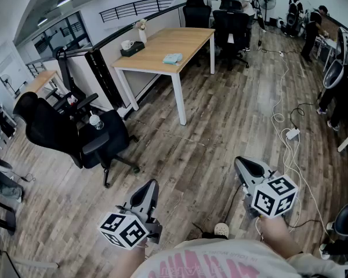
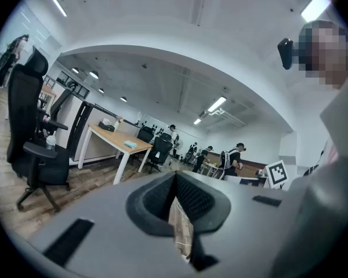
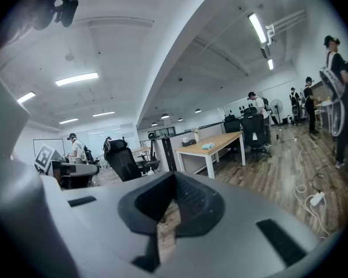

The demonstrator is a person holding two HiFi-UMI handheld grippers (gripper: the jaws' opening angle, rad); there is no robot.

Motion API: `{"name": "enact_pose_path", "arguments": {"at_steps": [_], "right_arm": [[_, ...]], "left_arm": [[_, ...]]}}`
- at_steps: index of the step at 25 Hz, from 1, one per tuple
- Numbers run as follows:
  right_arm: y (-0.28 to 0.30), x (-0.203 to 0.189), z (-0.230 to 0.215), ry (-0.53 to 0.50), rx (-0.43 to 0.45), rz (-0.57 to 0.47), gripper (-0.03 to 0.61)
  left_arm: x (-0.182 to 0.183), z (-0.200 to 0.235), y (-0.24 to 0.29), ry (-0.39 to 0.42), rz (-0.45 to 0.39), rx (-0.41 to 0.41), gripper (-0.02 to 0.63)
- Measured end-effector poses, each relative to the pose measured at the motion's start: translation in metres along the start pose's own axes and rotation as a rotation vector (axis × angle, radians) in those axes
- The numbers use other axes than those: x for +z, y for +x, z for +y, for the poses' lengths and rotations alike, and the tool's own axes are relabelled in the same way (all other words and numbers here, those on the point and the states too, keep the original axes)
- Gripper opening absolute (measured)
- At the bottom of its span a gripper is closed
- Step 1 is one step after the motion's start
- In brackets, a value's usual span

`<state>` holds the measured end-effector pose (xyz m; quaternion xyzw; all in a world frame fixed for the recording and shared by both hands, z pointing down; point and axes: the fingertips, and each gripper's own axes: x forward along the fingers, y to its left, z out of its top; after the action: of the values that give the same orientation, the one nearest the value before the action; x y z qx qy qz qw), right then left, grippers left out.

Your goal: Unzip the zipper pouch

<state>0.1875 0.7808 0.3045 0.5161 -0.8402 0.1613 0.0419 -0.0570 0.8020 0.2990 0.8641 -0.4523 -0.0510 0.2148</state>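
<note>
A small light-teal pouch lies on the wooden table across the room, far ahead of both grippers. It also shows as a small teal patch on that table in the left gripper view and in the right gripper view. My left gripper is held low at the bottom left, over the wooden floor, jaws shut with nothing between them. My right gripper is at the bottom right, also shut and empty. Both point toward the table from a distance.
A black office chair with a bottle on it stands at the left. A tissue box and a mug sit at the table's far end. White cables and a power strip lie on the floor at right. People stand at the far right.
</note>
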Motion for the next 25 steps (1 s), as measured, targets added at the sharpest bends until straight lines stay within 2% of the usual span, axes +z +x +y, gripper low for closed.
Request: {"name": "enact_pose_path", "arguments": {"at_steps": [3,7,13,19,25], "right_arm": [[0.01,-0.004,0.019,0.024,-0.019,-0.011,-0.002],[0.021,-0.01,0.047,0.014,-0.032,-0.022,-0.002],[0.046,-0.035,0.07,0.018,-0.01,0.04,-0.002],[0.095,-0.037,0.045,0.098,-0.024,0.072,0.0],[0.182,-0.015,-0.013,0.071,-0.032,0.09,-0.001]], "left_arm": [[0.006,0.018,-0.017,-0.019,-0.017,-0.011,0.002],[0.011,0.042,-0.036,0.01,-0.015,-0.02,0.002],[0.005,0.067,-0.042,0.009,-0.005,-0.026,0.002],[0.0,0.1,-0.006,-0.034,0.031,-0.019,0.002],[0.026,0.151,0.072,-0.054,0.007,0.023,0.002]]}}
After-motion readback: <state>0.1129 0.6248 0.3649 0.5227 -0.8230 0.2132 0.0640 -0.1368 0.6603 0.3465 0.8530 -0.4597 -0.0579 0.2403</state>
